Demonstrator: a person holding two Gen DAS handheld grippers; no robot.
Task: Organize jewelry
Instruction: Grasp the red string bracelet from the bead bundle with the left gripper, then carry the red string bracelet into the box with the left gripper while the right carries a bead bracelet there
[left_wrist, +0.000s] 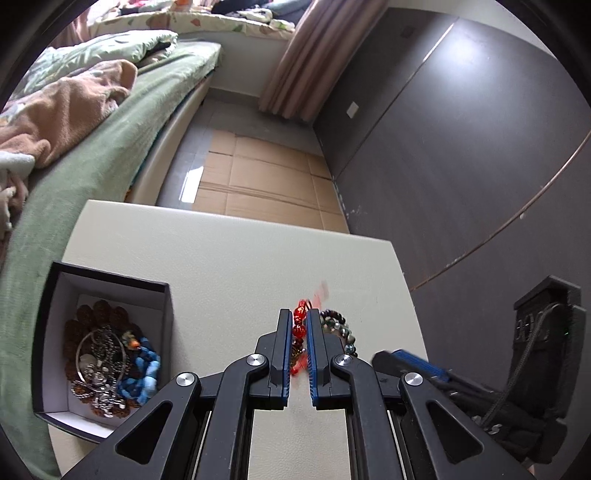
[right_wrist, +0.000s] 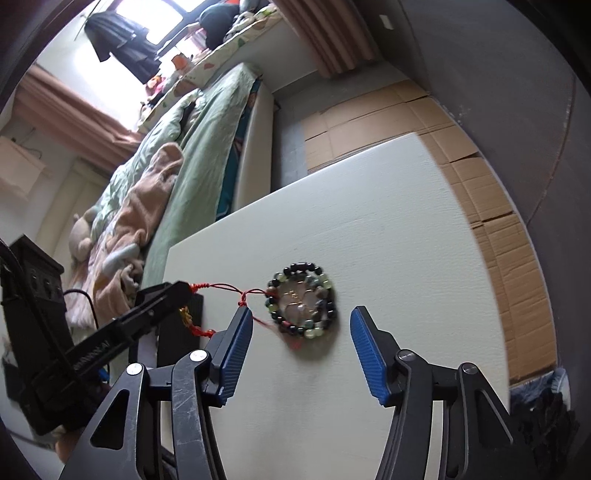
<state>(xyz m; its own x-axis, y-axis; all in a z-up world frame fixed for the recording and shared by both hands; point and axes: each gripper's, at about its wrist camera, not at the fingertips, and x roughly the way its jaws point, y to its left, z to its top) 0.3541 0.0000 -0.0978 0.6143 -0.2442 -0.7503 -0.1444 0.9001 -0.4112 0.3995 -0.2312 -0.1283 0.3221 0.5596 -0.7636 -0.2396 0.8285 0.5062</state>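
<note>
My left gripper (left_wrist: 298, 323) is shut on a red beaded cord charm (left_wrist: 300, 326); its red string (right_wrist: 225, 287) trails across the white table toward a bead bracelet. The dark and pale green bead bracelet (right_wrist: 302, 304) lies flat on the table and also shows just right of the left fingers (left_wrist: 338, 326). My right gripper (right_wrist: 301, 323) is open and empty, its fingers either side of the bracelet and just short of it. An open black jewelry box (left_wrist: 55, 332) at the table's left holds several pieces, among them a blue cord bracelet (left_wrist: 146, 373) and a brown bead string.
The white table (right_wrist: 388, 240) ends close beyond the bracelet. A bed with green sheets (left_wrist: 92, 155) runs along the left. Cardboard (left_wrist: 258, 177) covers the floor ahead, and a dark wall (left_wrist: 461, 147) stands on the right.
</note>
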